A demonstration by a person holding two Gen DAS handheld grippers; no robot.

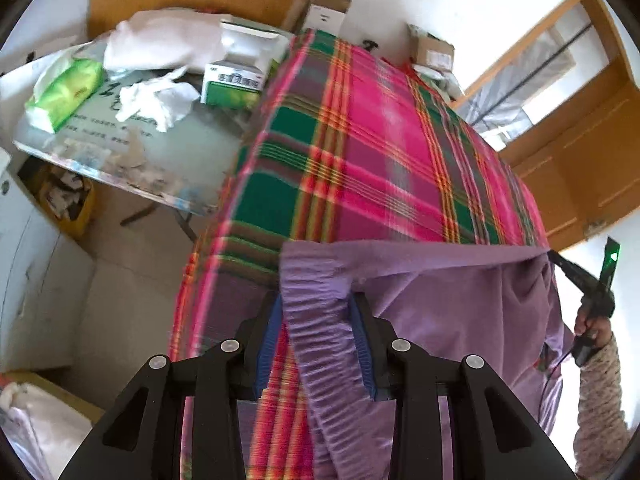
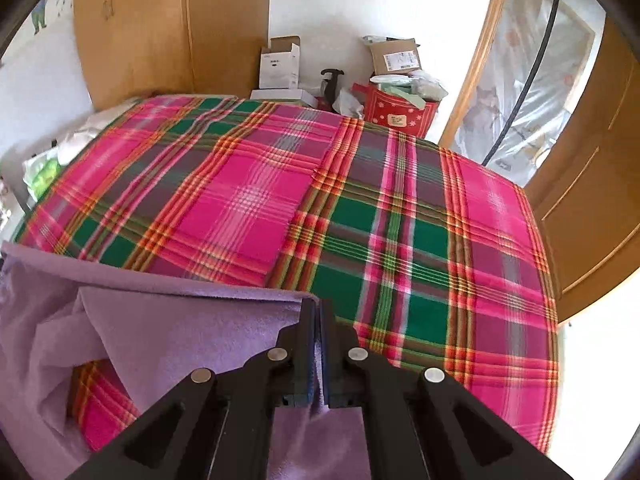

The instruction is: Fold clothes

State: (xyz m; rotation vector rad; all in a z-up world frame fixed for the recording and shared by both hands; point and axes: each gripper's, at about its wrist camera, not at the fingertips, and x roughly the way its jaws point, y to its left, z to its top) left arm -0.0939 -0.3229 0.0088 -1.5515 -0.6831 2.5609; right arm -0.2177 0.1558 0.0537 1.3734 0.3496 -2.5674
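Over the bed (image 2: pixel 400 216) with its pink and green plaid cover, I hold a purple garment (image 1: pixel 460 304) stretched between my two grippers; my left gripper (image 1: pixel 316 312) has its fingers (image 1: pixel 362 344) about half apart, pinching a bunched, ribbed band of the cloth; my right gripper (image 2: pixel 319 312) has its fingers fully together on a thin edge of the same cloth; a cluttered table (image 1: pixel 180 160) stands just beside the bed.

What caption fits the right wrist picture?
Right gripper pinches a corner of the purple garment above the plaid bedspread.
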